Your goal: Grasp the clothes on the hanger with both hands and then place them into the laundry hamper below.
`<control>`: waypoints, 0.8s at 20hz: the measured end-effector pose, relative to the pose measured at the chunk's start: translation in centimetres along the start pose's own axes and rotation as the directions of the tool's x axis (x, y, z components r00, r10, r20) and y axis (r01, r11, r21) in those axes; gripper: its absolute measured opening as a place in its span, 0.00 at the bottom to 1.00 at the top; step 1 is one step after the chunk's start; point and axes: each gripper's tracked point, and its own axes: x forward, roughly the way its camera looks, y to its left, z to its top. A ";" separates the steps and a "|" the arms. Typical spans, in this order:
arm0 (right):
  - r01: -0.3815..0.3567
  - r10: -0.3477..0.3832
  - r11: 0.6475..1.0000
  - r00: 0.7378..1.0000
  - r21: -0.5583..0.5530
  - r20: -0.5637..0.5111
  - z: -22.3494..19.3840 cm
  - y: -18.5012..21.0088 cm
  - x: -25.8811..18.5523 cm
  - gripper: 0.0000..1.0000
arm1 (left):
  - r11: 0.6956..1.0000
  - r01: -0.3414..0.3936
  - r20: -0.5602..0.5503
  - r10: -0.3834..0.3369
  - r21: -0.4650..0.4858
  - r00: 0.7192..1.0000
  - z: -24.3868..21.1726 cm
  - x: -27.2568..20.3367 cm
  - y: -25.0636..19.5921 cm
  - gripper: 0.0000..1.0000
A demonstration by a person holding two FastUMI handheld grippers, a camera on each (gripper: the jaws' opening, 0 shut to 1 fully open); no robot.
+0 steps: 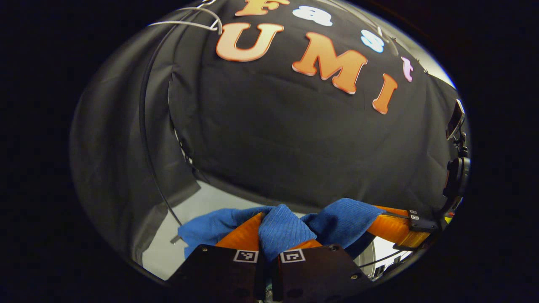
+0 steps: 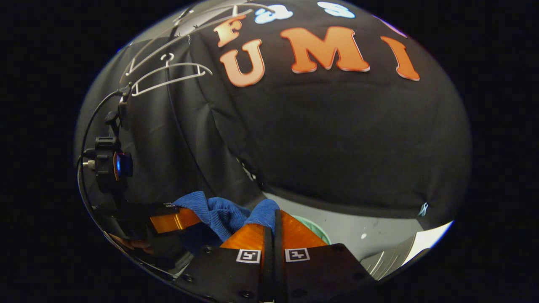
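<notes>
Cloth [image 1: 280, 229], blue and ribbed, bunched in both claws.

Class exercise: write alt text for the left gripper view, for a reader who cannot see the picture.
The left gripper is shut on a fold of blue cloth, which stretches right to the other gripper, also holding it. Behind hangs the booth's black cloth wall, with an empty white hanger at the top left and pale floor below.
</notes>
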 end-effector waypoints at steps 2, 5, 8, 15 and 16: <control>0.025 -0.021 0.999 0.992 0.032 -0.124 -3.9 -0.2 1.5 0.08 | 0.999 -0.016 -0.125 0.011 -0.039 0.992 -4.1 0.6 0.9 0.06; 0.056 -0.033 0.995 0.964 0.082 -0.262 -8.3 0.1 3.6 0.08 | 0.994 -0.049 -0.239 0.024 -0.102 0.971 -7.9 1.9 1.5 0.06; 0.093 -0.050 0.990 0.931 0.102 -0.362 -9.5 0.3 2.8 0.08 | 0.985 -0.105 -0.313 0.059 -0.134 0.948 -10.3 2.1 1.9 0.07; 0.149 -0.087 0.984 0.875 0.093 -0.477 -10.6 0.5 1.0 0.08 | 0.977 -0.157 -0.398 0.087 -0.145 0.913 -13.3 1.4 3.1 0.25; 0.143 -0.079 0.985 0.871 0.097 -0.486 -10.9 0.7 0.9 0.09 | 0.977 -0.161 -0.399 0.093 -0.141 0.912 -13.7 1.2 3.2 0.28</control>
